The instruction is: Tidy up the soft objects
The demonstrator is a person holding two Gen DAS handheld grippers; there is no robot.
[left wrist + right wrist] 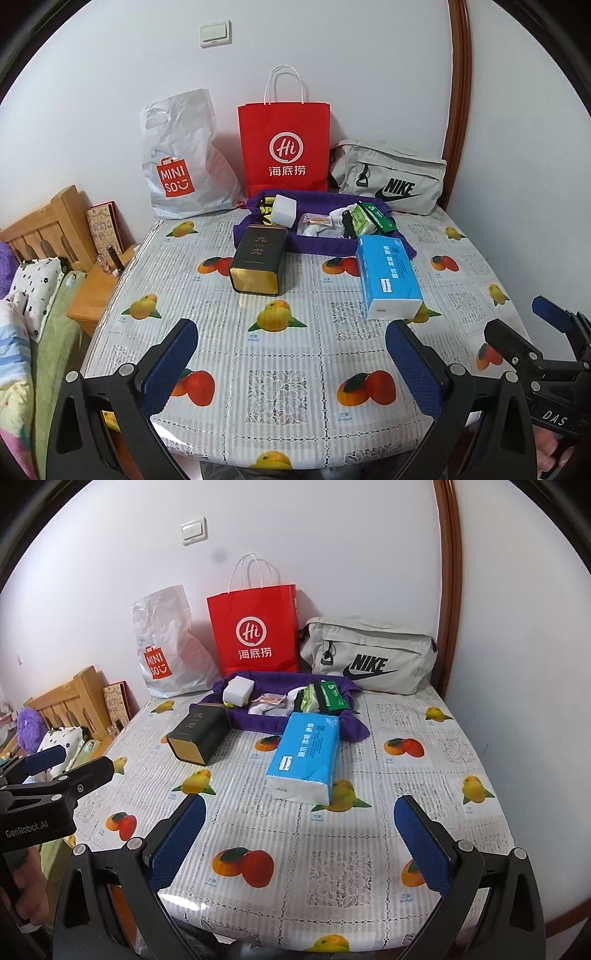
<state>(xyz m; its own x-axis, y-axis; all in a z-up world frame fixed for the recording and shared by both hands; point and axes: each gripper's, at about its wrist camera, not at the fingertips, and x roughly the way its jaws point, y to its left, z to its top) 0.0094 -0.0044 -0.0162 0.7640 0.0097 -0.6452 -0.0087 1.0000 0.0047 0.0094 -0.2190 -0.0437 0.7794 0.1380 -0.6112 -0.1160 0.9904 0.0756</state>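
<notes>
The tissue pack (303, 755), blue and white, lies flat near the middle of the worktop (332, 867), its far end touching the purple cloth (317, 248). That cloth is spread toward the far edge and forms a shallow tray shape. On it rest a white block (284, 211), a green wipes packet (334, 698) and several small sachets; their exact contents are too small to tell. A dark tin (258, 260) lies on its side, its far end overlapping the cloth's left front corner.

Along the far edge, against the wall, stand a white plastic bag (181, 162), a red paper bag (284, 147) and a grey waist bag (391, 177). The white bag occupies the far left corner, the waist bag the far right.

The left tongs (291, 369) and right tongs (299, 843) both hover above the near edge of the worktop. Both are spread wide apart and hold nothing. Each pair faces the far edge.

Step in hand: judged as a pause or an approach, with neither tool committed to an item. This layout fits either a sorting that is under way or one already settled, since the soft items sit grouped around the cloth. No single next move is fixed by the scene. Any grasp on the tissue pack calls for a wide opening across its short side and light pressure, as it will crush easily.
</notes>
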